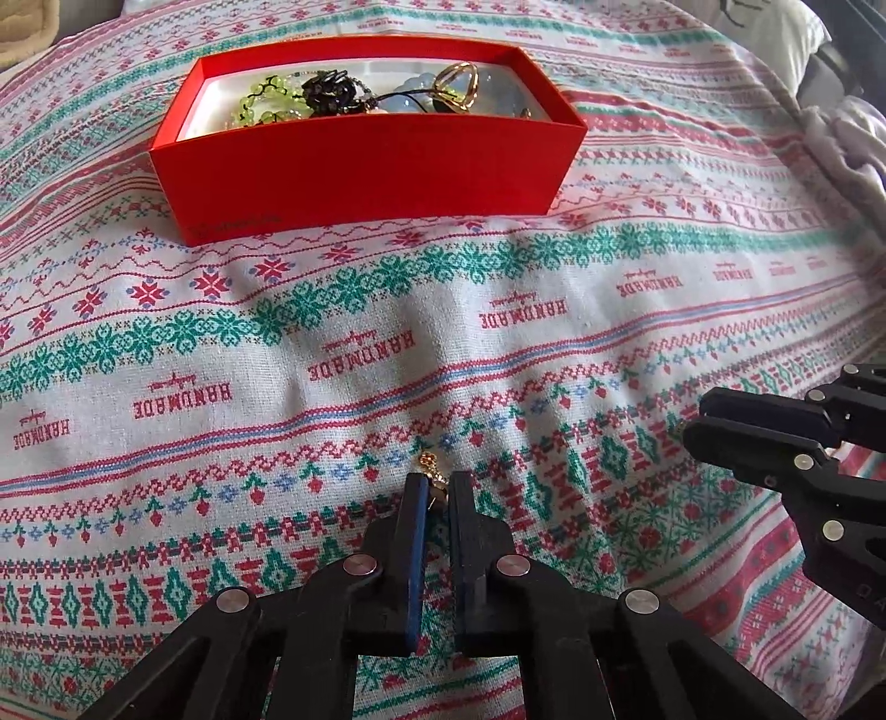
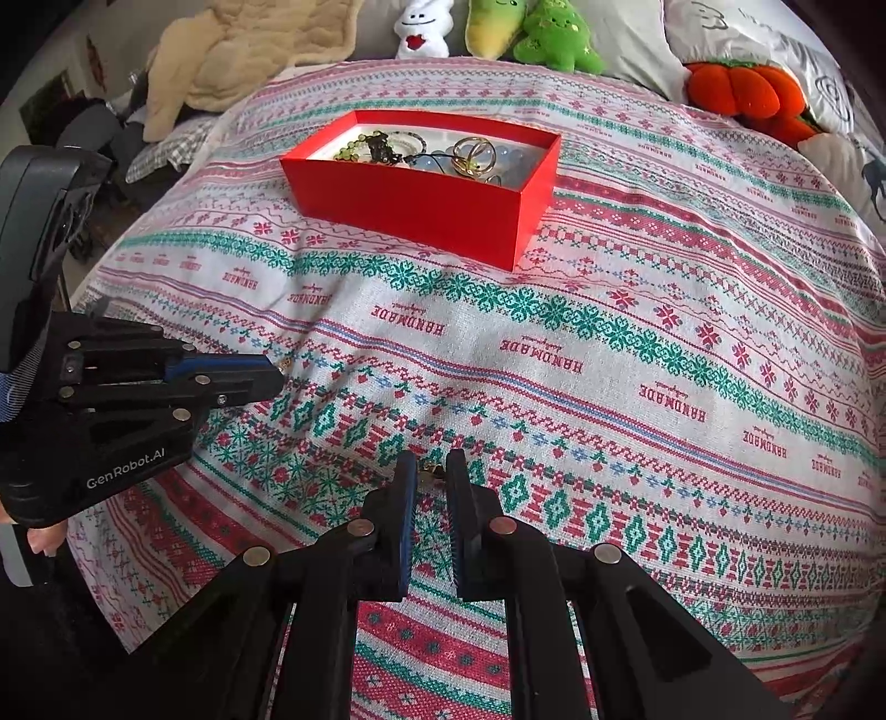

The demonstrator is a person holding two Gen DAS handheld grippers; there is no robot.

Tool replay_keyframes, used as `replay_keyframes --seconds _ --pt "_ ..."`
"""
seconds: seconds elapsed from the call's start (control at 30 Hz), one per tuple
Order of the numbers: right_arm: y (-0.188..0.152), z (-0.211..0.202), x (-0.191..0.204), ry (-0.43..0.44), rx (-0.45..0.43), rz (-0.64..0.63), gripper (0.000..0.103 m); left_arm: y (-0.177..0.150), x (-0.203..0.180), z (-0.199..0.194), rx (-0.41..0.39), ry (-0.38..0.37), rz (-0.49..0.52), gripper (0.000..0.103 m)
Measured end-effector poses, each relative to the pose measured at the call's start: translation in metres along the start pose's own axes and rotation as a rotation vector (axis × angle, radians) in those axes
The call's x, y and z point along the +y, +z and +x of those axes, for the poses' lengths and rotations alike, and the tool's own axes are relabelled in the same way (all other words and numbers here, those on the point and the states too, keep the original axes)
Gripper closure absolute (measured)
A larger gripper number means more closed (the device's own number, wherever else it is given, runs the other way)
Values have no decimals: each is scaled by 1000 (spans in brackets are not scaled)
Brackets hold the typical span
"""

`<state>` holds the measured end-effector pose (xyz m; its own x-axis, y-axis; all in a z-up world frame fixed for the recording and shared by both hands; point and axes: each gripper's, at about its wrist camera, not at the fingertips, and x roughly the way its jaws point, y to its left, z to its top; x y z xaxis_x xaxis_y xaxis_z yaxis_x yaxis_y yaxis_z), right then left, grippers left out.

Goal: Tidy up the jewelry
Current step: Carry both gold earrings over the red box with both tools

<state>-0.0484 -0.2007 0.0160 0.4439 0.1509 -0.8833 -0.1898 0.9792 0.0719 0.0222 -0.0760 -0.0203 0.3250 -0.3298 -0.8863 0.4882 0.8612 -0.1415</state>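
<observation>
A red box (image 1: pixel 365 166) sits on the patterned cloth, holding green beads (image 1: pixel 266 102), a dark flower piece (image 1: pixel 326 91) and a gold ring (image 1: pixel 459 83); it also shows in the right wrist view (image 2: pixel 410 205). My left gripper (image 1: pixel 437 484) has its jaws nearly closed around a small gold earring (image 1: pixel 432 471) just above the cloth. My right gripper (image 2: pixel 432 471) has its jaws narrowly apart around another small gold piece (image 2: pixel 433 471) at its tips. Each gripper shows in the other's view, the right one (image 1: pixel 698 426) and the left one (image 2: pixel 277 376).
The patterned cloth (image 1: pixel 498 332) covers a bed. Plush toys (image 2: pixel 531 33), an orange plush (image 2: pixel 742 94) and pillows lie beyond the box. A cream blanket (image 2: pixel 249 55) lies at the far left.
</observation>
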Motion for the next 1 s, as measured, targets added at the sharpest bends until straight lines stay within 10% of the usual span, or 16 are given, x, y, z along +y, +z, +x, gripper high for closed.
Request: replay_keyframes --seconds 1.0 --pt "88 -32 10 30 -95 97 92 51 34 -74 -131 54 -25 101"
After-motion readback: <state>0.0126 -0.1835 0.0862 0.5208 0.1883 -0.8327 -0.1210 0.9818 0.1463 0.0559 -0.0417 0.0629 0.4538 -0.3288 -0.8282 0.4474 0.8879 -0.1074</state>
